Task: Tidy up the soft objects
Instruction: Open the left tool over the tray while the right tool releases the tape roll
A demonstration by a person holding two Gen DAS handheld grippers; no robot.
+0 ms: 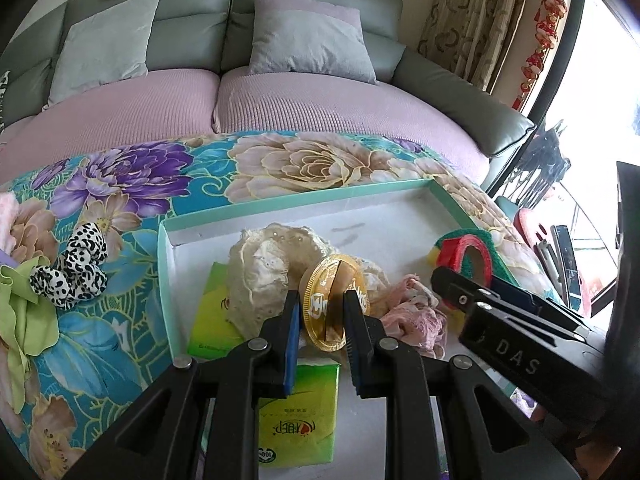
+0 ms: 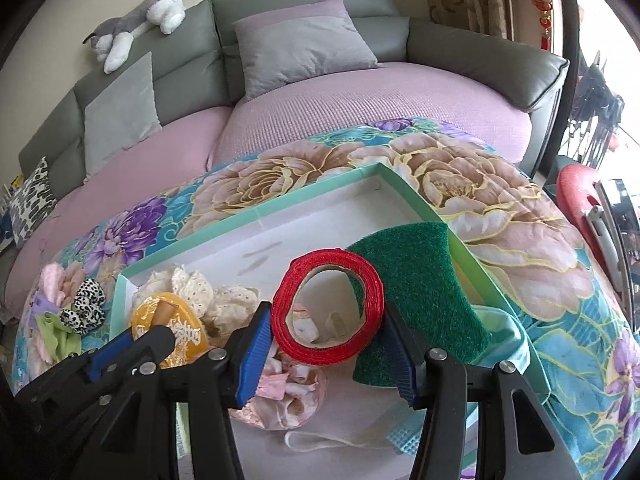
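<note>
My left gripper (image 1: 323,304) is shut on a gold coin-shaped disc (image 1: 326,280), held on edge over the white box with a teal rim (image 1: 280,200). My right gripper (image 2: 327,320) is shut on a red ribbon roll (image 2: 296,284) above the same box (image 2: 248,216), just beside the left gripper (image 2: 152,336). A green scouring pad (image 2: 416,280) leans on the box's right rim. Inside lie cream lace fabric (image 1: 264,268), pink ruffled fabric (image 1: 416,312) and two green tissue packs (image 1: 296,412). In the left wrist view the right gripper (image 1: 464,276) shows at the right with the roll.
A black-and-white spotted scrunchie (image 1: 72,272) and a lime green cloth (image 1: 24,312) lie on the floral blanket (image 1: 120,340) left of the box. Behind is a grey sofa with cushions (image 2: 304,48) and a plush toy (image 2: 136,20). A red stool (image 2: 580,200) stands at the right.
</note>
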